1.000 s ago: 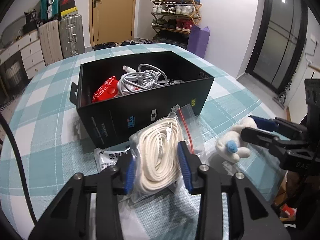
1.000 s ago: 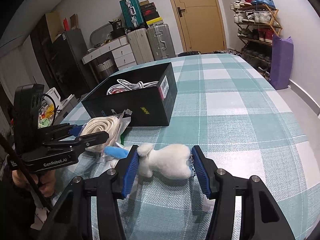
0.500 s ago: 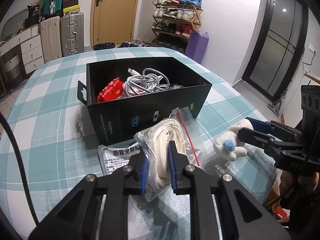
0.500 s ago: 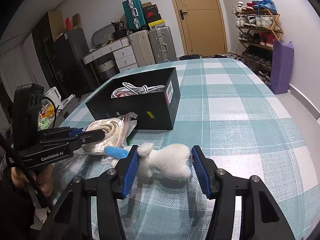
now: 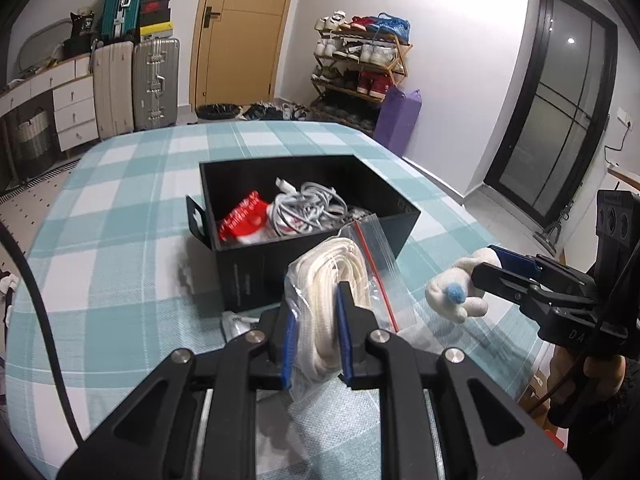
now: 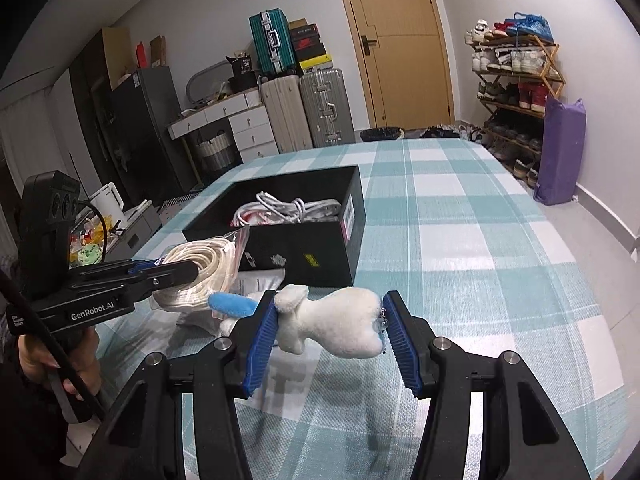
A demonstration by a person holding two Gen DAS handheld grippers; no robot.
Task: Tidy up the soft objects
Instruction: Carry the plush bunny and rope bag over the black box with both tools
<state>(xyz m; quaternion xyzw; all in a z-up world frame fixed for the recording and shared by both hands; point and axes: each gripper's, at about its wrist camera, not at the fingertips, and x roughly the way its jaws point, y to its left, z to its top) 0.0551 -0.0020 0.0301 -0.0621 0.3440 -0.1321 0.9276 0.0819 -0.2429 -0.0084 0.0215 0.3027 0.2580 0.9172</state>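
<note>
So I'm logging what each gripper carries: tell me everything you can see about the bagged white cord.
The bag of white cord is a clear zip-lock pouch with a red seal strip, holding a flat coil of cream-white cord. The left gripper is shut on it, blue pads pinching the coil through the plastic. It stands roughly upright, lifted in front of the open black box, its unsealed top flopping toward the box.

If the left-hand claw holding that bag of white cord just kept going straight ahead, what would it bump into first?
Probably the open black cardboard box: its near wall stands right beyond the left gripper and the clear zip bag of white cord. Depth is unclear, so height may let it pass over.
</note>
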